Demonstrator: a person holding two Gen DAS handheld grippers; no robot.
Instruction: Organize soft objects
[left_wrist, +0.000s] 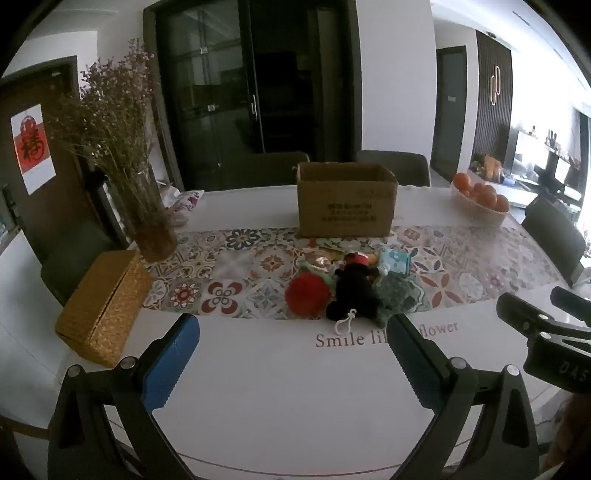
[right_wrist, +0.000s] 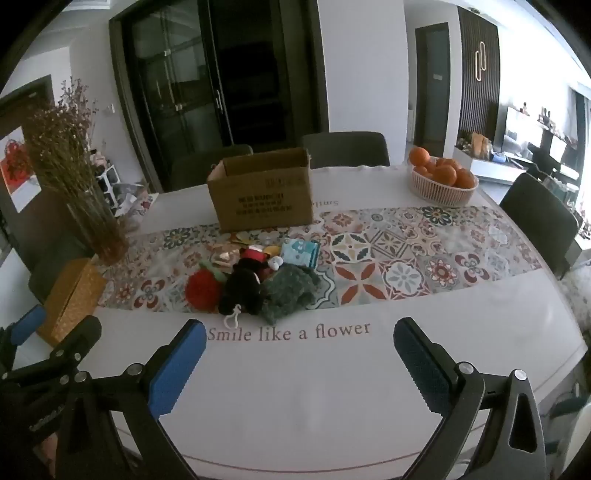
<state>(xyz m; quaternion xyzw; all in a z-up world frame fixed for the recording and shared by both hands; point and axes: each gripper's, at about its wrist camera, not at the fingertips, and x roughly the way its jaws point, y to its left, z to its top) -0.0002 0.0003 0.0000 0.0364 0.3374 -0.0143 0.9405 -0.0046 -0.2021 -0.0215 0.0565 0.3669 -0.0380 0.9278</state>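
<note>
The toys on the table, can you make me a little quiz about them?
1. True or false: the cardboard box stands behind the pile of soft toys.
2. What fruit fills the white basket?
3. Which toy lies between the other two: A red ball, B black plush, C green knitted toy?

Key: 1 true; 2 oranges; 3 B.
</note>
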